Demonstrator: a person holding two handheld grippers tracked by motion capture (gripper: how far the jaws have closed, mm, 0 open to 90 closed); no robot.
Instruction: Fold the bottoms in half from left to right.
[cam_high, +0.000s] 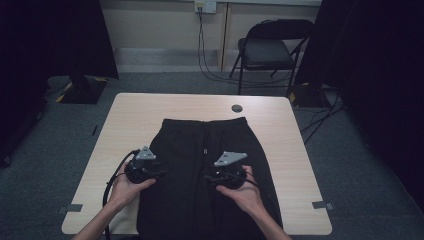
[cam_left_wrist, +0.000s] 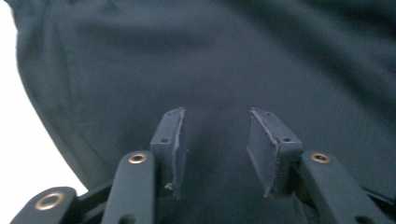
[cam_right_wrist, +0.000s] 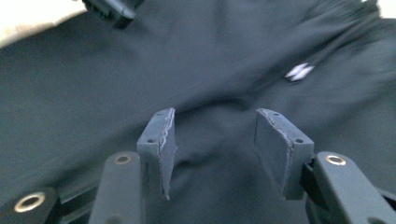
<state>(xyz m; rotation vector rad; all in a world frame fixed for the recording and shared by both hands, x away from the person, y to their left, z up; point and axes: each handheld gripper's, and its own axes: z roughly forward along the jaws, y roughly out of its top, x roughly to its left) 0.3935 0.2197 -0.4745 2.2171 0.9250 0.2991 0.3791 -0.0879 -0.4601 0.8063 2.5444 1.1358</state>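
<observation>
The pads (cam_left_wrist: 173, 140) of the left gripper (cam_left_wrist: 215, 144) stand apart, with dark cloth lying in the gap between them, and I see no pad pressing on it yet. It is the same with the right gripper (cam_right_wrist: 212, 149): its pads (cam_right_wrist: 161, 149) are apart, the fabric is under and between them, and a small fold rises there but is not pinched.

The cloth is a pair of black trousers (cam_high: 205, 165), spread flat on the light wooden table (cam_high: 295, 150), the waistband at the far side and the legs coming toward the person. In the high view the left gripper (cam_high: 142, 170) is over the left edge of the garment, near the bare tabletop, and the right gripper (cam_high: 227, 172) is over the middle to right part, just below the white tip of the drawstring (cam_right_wrist: 298, 71).

I think the step in hand is to take hold of the fabric at two places, for folding or lifting. To do it well, each gripper should go down until the pads touch the cloth, then close on a real ridge of fabric, not on the top layer alone. The left one is close to the side seam; taking the edge itself would give a firmer hold. Both hands should close at the same level, so the trousers do not twist when they are lifted.

Behind the table stands a folding chair (cam_high: 267, 50).
</observation>
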